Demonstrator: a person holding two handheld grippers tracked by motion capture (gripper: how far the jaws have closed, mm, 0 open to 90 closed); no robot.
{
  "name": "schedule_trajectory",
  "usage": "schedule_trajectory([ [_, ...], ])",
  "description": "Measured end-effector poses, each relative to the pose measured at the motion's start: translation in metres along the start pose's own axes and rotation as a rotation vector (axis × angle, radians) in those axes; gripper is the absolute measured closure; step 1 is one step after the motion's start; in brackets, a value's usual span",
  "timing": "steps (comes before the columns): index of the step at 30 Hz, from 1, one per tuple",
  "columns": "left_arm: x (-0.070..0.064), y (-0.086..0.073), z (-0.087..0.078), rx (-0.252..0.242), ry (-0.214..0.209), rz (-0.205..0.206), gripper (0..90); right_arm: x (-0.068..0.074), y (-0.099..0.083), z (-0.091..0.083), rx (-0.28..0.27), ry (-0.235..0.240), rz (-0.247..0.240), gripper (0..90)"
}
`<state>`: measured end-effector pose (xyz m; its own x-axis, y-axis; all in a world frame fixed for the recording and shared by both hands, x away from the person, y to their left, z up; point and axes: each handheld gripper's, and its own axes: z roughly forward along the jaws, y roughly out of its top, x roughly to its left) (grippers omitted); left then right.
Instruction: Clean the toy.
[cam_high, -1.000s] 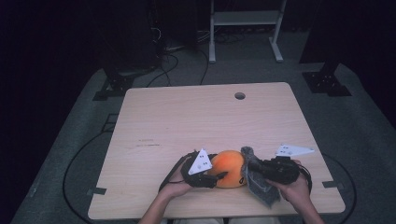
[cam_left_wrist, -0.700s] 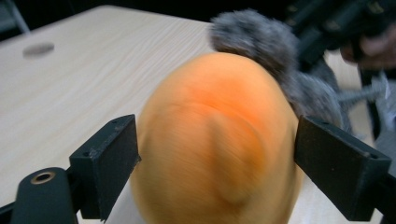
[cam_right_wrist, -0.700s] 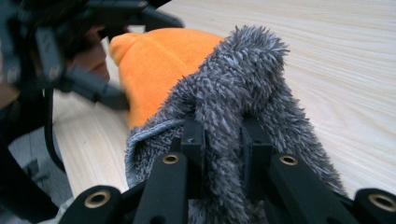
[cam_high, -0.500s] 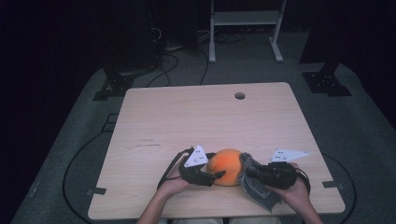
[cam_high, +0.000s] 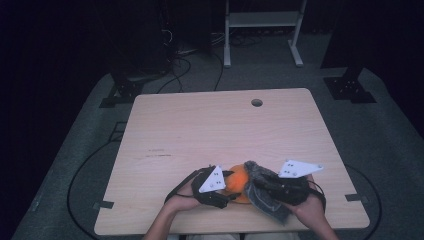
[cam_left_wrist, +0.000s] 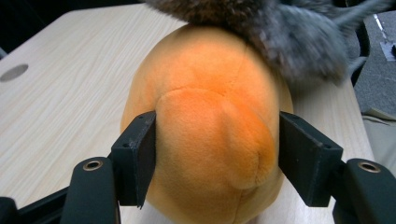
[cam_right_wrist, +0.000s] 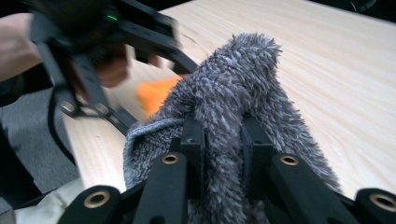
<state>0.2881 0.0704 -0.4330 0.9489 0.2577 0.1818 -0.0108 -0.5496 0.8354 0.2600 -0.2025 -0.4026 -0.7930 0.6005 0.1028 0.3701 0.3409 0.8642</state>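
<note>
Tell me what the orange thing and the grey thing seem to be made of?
Orange toy: likely short-pile plush, matte, with stitched seams, dented where the left hand-held gripper squeezes it. Grey cloth: looks like shaggy microfibre or fleece, long fuzzy fibres, bunched in the right hand-held gripper.

High view overlooks the table (cam_high: 200, 130); gripper views sit close.

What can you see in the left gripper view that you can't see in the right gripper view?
Left gripper view: the whole round orange plush toy squeezed between that gripper's own jaws, plus the round hole in the table. Right gripper view: the grey fuzzy cloth pinched between its jaws, and the person's other hand holding the left gripper. Both: the wooden table, orange toy and grey fuzz.
</note>
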Motion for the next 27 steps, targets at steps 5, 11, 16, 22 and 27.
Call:
schedule_trajectory([
  [5, 0.009, -0.002, -0.002, -0.013, -0.011, -0.100, 23.8, -0.025, -0.020, -0.003, 0.020, -0.008, 0.104, 74.1],
  [11, 0.015, 0.004, -0.003, -0.083, 0.016, -0.228, 21.3, -0.015, -0.017, 0.002, 0.016, -0.021, 0.068, 74.1],
  [16, 0.013, 0.000, -0.002, -0.050, 0.007, -0.204, 30.9, -0.028, -0.025, 0.000, 0.032, -0.006, 0.114, 74.0],
  [22, 0.008, 0.001, -0.001, -0.017, -0.003, -0.168, 32.5, -0.039, -0.031, -0.006, 0.058, 0.001, 0.150, 74.4],
  [27, 0.005, 0.003, 0.001, -0.006, -0.022, -0.130, 31.5, -0.025, -0.011, -0.012, -0.043, 0.064, 0.125, 74.3],
])
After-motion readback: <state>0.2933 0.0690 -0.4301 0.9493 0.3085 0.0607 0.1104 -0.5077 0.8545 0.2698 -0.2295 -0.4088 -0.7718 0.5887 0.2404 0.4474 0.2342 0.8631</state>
